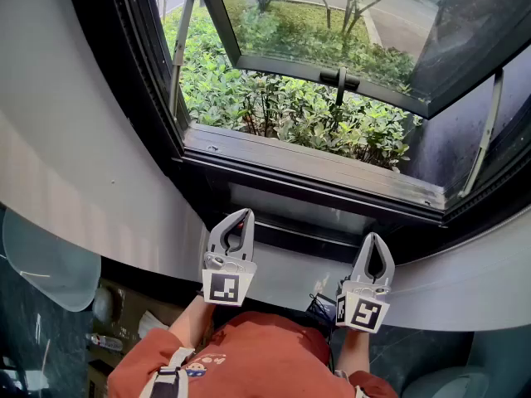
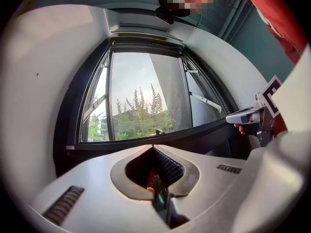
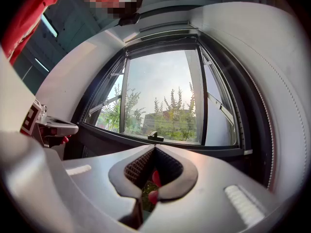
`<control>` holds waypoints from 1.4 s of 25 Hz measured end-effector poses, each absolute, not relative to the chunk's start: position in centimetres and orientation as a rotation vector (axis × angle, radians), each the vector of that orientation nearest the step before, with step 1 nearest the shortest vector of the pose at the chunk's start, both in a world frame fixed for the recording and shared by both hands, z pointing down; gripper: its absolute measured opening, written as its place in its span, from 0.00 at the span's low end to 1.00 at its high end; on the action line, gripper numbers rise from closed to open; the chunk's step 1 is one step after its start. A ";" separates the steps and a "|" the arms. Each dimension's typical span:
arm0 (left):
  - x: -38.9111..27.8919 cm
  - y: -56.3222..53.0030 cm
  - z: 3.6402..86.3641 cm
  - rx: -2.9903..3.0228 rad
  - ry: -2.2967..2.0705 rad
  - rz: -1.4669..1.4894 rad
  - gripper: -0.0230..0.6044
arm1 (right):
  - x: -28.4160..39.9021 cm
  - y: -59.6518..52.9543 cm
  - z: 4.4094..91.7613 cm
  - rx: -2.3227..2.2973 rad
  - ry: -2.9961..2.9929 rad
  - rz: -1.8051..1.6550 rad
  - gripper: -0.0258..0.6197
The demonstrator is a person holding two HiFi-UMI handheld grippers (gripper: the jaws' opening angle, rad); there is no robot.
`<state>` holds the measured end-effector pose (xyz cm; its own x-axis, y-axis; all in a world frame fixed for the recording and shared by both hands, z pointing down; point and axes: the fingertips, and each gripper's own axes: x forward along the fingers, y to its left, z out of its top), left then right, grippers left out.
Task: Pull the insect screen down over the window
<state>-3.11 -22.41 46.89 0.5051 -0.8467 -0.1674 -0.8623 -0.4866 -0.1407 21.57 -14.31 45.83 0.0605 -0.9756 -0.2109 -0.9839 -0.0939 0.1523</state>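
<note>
window hangs open over shrubs, with left hand-held gripper and right hand-held gripper closed, seemingly empty, below it.

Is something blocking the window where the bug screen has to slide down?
Nothing visible does. The window opening is bare inside its frame, and the glass sash stands tilted outward, away from it.
</note>
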 end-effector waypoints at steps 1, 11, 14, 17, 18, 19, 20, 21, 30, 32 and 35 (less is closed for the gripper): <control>-3.0 -22.4 46.9 -2.541 1.460 0.112 0.05 | 21.6 -14.3 45.8 -2.265 2.093 0.407 0.05; -2.6 -22.1 47.1 -2.543 1.453 0.101 0.05 | 21.9 -13.8 45.6 -2.242 2.060 0.418 0.05; -2.5 -21.9 46.9 -2.552 1.425 0.101 0.05 | 21.9 -13.5 45.2 -2.215 2.031 0.428 0.05; -2.4 -21.8 46.8 -2.538 1.406 0.082 0.05 | 21.9 -13.5 45.1 -2.221 2.029 0.436 0.05; -2.4 -21.8 46.8 -2.533 1.408 0.078 0.05 | 21.9 -13.5 45.1 -2.222 2.028 0.437 0.05; -2.5 -21.8 46.7 -2.531 1.414 0.083 0.05 | 21.9 -13.5 45.0 -2.223 2.026 0.439 0.05; -2.5 -21.8 46.7 -2.531 1.421 0.092 0.05 | 21.9 -13.4 44.9 -2.222 2.020 0.443 0.05; -2.6 -21.8 46.6 -2.531 1.427 0.101 0.05 | 22.0 -13.4 44.8 -2.222 2.011 0.448 0.05; -3.2 -21.7 45.6 -2.510 1.454 0.144 0.05 | 21.8 -13.3 43.3 -2.206 1.985 0.517 0.05; -3.2 -21.7 45.3 -2.496 1.444 0.147 0.05 | 21.6 -13.4 43.1 -2.201 1.987 0.534 0.05; -3.1 -21.6 44.9 -2.477 1.434 0.149 0.05 | 21.4 -13.5 42.6 -2.192 1.987 0.559 0.05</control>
